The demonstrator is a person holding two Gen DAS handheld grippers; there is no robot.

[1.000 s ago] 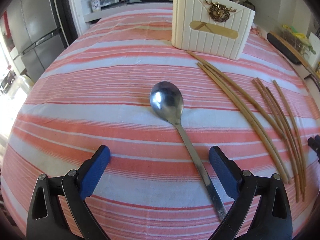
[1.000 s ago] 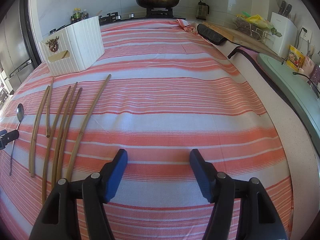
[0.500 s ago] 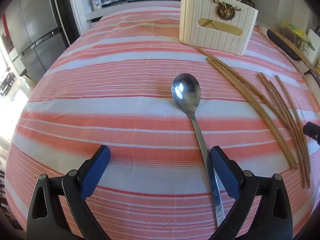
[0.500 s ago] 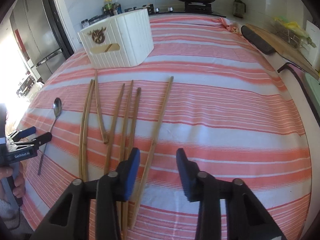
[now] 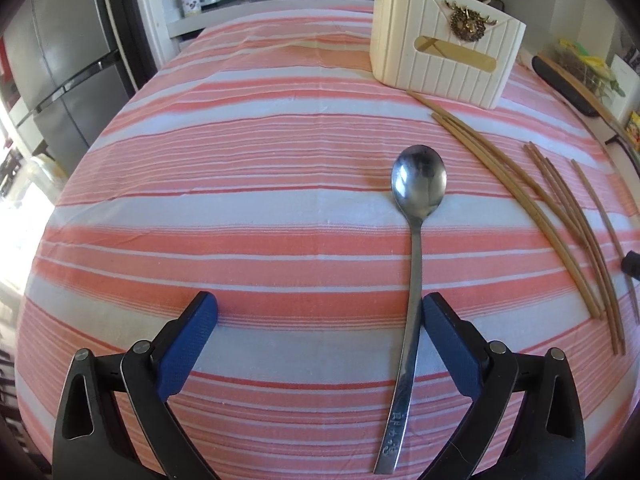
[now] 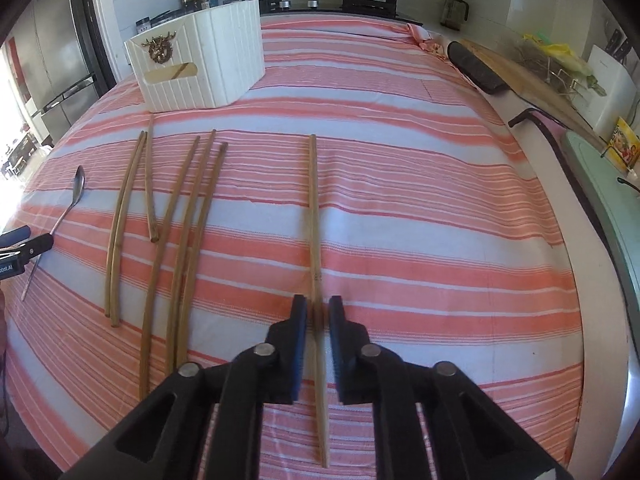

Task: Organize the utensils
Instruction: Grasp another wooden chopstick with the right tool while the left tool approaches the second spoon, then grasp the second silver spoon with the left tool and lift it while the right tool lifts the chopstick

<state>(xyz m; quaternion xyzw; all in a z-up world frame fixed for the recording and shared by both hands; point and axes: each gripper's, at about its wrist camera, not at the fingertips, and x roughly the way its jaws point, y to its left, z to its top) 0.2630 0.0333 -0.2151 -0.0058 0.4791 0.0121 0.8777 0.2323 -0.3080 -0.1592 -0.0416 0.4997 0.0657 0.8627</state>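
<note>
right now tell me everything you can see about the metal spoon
The spoon is shiny silver metal, with an oval bowl facing up and a long slim handle stamped with marks near its end. It lies flat on the striped cloth, left of the chopsticks. Its handle runs just inside the right finger of the open left gripper; contact is unclear.

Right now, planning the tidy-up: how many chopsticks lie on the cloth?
7: a pair by the spoon, a short one beside it, three long ones mid-cloth, a lone one between the fingers of the right gripper. The holder may hide more.
</note>
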